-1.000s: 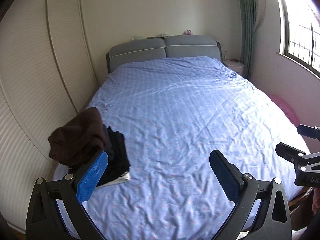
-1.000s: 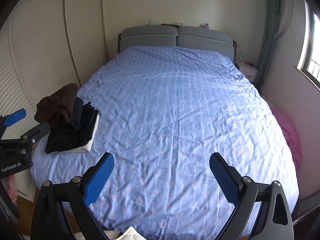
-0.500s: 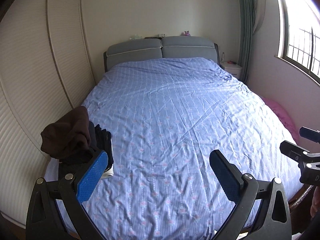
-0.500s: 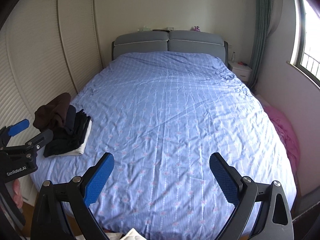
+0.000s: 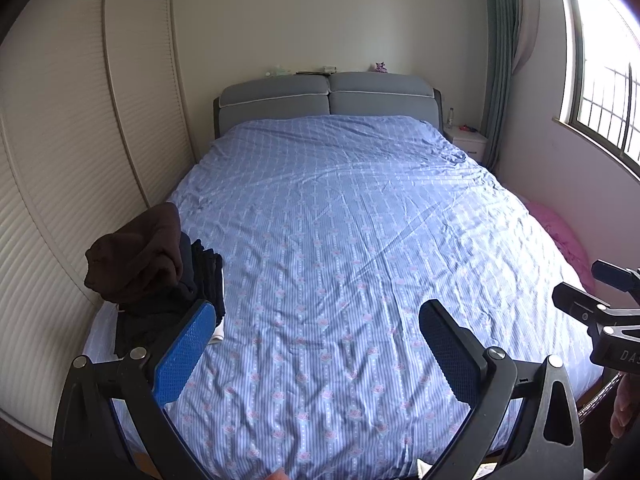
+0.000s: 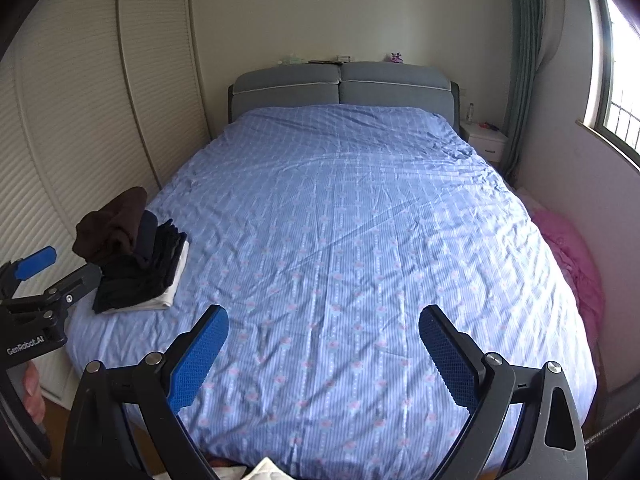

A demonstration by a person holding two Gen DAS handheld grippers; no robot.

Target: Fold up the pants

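A stack of folded dark clothes (image 5: pixel 172 292) lies at the bed's front left corner, with a brown garment (image 5: pixel 136 256) on top and a white piece at the bottom; it also shows in the right wrist view (image 6: pixel 140 268). My left gripper (image 5: pixel 316 344) is open and empty above the foot of the bed, just right of the stack. My right gripper (image 6: pixel 324 352) is open and empty over the foot of the bed. No unfolded pants show on the bed.
The bed with a blue patterned sheet (image 5: pixel 340 240) fills the room. A louvred wardrobe (image 5: pixel 60 160) runs along the left. A pink heap (image 6: pixel 568 256) lies on the right by the wall under the window. A nightstand (image 6: pixel 486 142) stands by the grey headboard (image 5: pixel 328 98).
Both grippers have drawn back from the bed and risen a little, so more of the bed shows. Both stay open and empty. The clothes stack has not moved.
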